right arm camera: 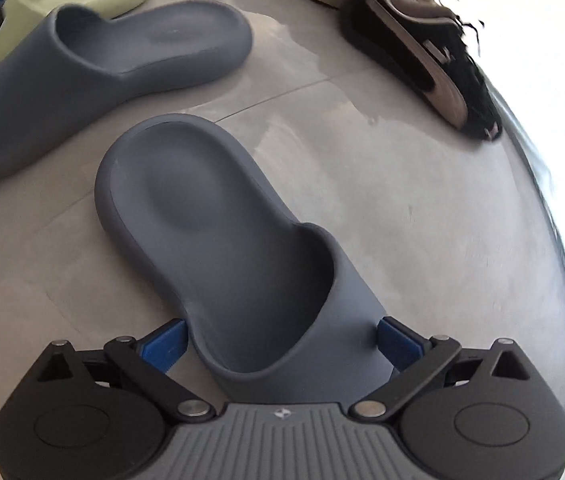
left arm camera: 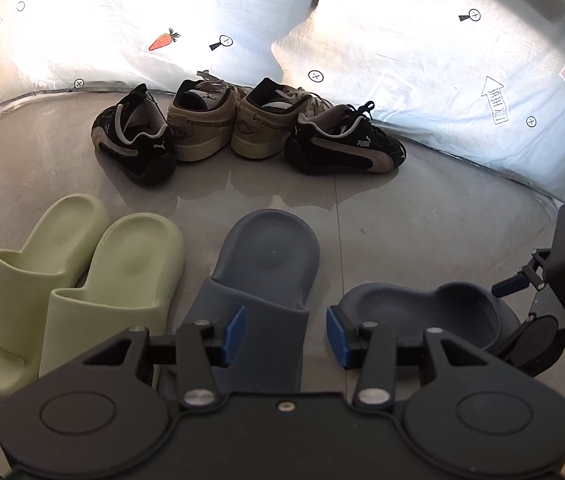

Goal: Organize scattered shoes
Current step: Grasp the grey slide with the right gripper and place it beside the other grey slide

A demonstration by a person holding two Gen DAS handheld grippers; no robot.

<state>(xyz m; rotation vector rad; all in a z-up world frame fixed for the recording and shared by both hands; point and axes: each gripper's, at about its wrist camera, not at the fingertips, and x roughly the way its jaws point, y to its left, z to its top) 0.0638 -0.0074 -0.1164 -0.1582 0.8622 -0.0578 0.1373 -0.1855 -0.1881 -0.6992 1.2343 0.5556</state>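
Left wrist view: the left tongs (left arm camera: 286,334) stand partly apart with nothing between the blue pads; they hover over the strap of a grey-blue slide (left arm camera: 260,280) that lies flat on the pale, glossy floor (left arm camera: 402,208), heel pointing away toward the wall sheet. Just beside it on the left sit two pale green slides (left arm camera: 78,280), side by side and touching, heels likewise pointing away. To the right, apart from the first, lies the second grey-blue slide (left arm camera: 422,312), turned at an angle, with the right tongs' black body over its far end. Along the floor's far edge, against a white printed sheet (left arm camera: 402,60), stand four sneakers in a row: a black sneaker (left arm camera: 138,140), two beige sneakers (left arm camera: 202,124), and another black sneaker (left arm camera: 346,144) lying crosswise.

Right wrist view: the right tongs (right arm camera: 280,346) stand wide apart, one blue pad on each side of the second grey-blue slide's (right arm camera: 218,220) strap end; whether the pads touch its sides I cannot tell. This slide is matte, thick-soled, with a dished footbed, flat on the floor, its heel pointing away. The other grey-blue slide (right arm camera: 114,64) lies beyond it at upper left, next to the green pair.
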